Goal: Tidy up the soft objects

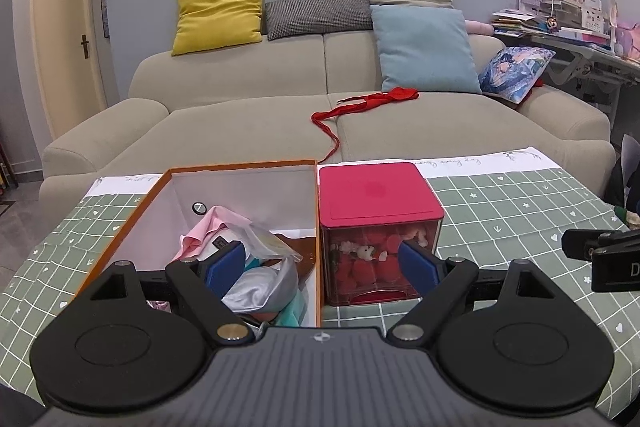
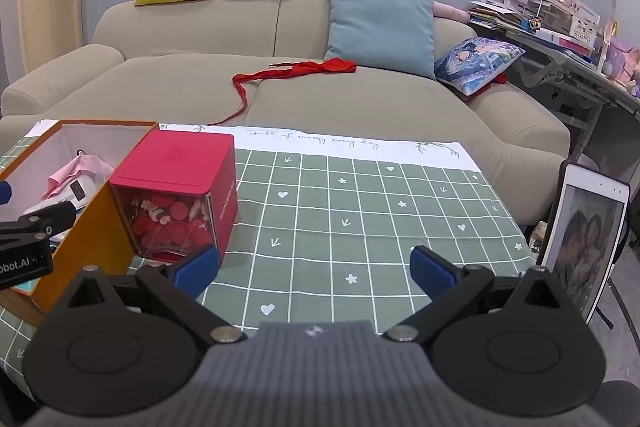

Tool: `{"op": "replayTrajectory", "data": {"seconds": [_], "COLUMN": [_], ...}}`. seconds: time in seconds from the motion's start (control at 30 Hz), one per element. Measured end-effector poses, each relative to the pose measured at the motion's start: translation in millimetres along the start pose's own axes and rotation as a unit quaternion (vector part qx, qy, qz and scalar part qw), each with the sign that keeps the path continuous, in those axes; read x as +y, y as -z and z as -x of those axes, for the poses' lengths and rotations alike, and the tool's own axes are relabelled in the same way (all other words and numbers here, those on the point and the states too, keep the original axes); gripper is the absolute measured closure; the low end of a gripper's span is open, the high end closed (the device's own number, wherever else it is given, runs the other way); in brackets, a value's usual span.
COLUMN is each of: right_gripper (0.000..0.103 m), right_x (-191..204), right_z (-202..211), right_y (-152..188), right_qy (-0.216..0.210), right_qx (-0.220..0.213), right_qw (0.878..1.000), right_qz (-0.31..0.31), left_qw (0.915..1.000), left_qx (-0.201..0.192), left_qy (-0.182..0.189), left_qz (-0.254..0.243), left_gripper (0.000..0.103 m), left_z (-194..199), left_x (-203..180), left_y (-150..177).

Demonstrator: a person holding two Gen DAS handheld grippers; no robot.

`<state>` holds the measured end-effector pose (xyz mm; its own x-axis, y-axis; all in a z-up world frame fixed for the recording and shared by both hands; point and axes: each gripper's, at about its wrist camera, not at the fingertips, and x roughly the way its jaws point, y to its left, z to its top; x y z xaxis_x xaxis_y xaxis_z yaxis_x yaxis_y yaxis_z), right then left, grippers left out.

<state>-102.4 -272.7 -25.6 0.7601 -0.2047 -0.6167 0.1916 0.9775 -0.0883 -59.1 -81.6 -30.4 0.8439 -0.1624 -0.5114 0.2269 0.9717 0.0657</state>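
Observation:
An orange box [image 1: 132,213] [image 2: 94,223] stands open on the green checked tablecloth [image 1: 520,211] [image 2: 344,203]. Soft items lie in it: a pink cloth [image 1: 204,231] [image 2: 76,169] and a silver-grey fabric piece [image 1: 260,285]. Touching its right side is a red-lidded clear container [image 1: 380,195] [image 2: 176,163] holding red soft pieces and a small plush. My left gripper [image 1: 322,267] is open with nothing held, its left finger over the box, its right finger before the container. My right gripper [image 2: 316,271] is open over bare tablecloth, right of the container.
A beige sofa [image 1: 248,119] [image 2: 360,99] behind the table carries a red ribbon-like cloth [image 1: 360,107] [image 2: 296,71] and several cushions. A tablet [image 2: 584,239] leans at the table's right edge. A cluttered desk [image 2: 568,39] stands far right.

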Motion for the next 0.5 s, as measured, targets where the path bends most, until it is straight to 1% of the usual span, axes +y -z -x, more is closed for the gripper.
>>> {"op": "replayTrajectory", "data": {"seconds": [0.2, 0.33, 0.5], "right_gripper": [0.003, 0.003, 0.003], "right_x": [0.7, 1.5, 1.8], "right_z": [-0.3, -2.0, -1.5], "right_y": [0.9, 1.7, 1.8], "right_qy": [-0.003, -0.004, -0.005], "right_qx": [0.004, 0.008, 0.008], "right_qw": [1.000, 1.000, 1.000], "right_qz": [0.000, 0.002, 0.003], "left_qw": [0.9999, 0.9998, 0.9997], "left_qx": [0.011, 0.017, 0.019], "left_qy": [0.003, 0.003, 0.005], "left_qz": [-0.001, -0.011, -0.012], "left_gripper": [0.002, 0.002, 0.002], "left_z": [-2.7, -4.3, -4.2], "left_x": [0.7, -1.3, -2.9], "left_y": [0.0, 1.9, 2.9]}}
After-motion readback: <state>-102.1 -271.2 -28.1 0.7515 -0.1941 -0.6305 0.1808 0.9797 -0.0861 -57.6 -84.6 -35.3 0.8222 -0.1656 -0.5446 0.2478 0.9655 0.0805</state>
